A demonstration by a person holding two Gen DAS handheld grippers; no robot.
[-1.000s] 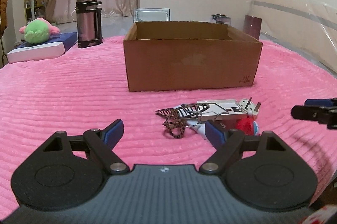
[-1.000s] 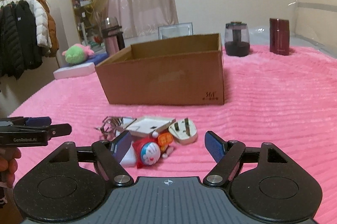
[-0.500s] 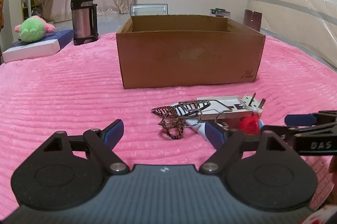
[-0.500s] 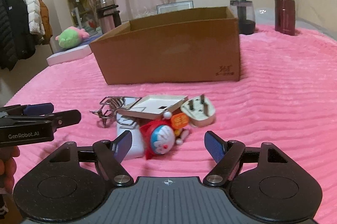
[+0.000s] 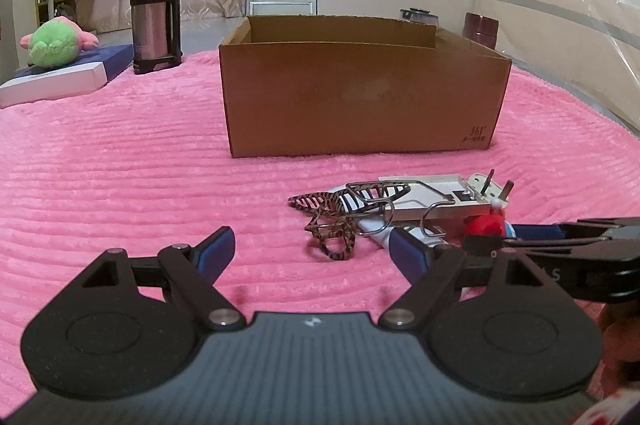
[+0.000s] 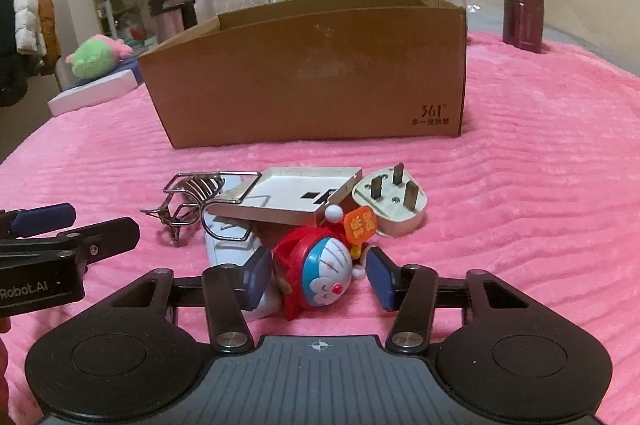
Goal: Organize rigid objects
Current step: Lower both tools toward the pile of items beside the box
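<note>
So, using the cardboard box (image 6: 316, 73) as the anchor, going left to right. Way off to its left at the back sits a green and pink plush (image 5: 54, 41) on a flat white and blue box (image 5: 60, 77), then a steel thermos (image 5: 154, 15) just left of the box's far corner. Everything rests on a pink fuzzy bed cover (image 5: 120, 165).

Closer to the cameras than the box, the left tongs (image 5: 310, 251) hang with the jaws spread wide, nothing between them but bare cover. Slightly ahead of them and to their right lies a leopard-print hair clip (image 5: 330, 225), part of the little pile in front of the box.

That pile: a wire rack thing (image 6: 196, 187) on its left, a shallow white tray (image 6: 296, 195) tilted on top of the middle, and a white three-pin plug (image 6: 394, 201) at its right end, pins up.

At the near edge of the pile lies the Doraemon toy (image 6: 324, 275) with a red hood and an orange tag. The right tongs (image 6: 318, 277) sit right around it and the jaws are closing: the left pad is up against the red hood, while the right pad looks just shy of the face, so not a firm pinch as far as I can tell.

Behind the box to the right stands a dark red container (image 6: 524, 15).
</note>
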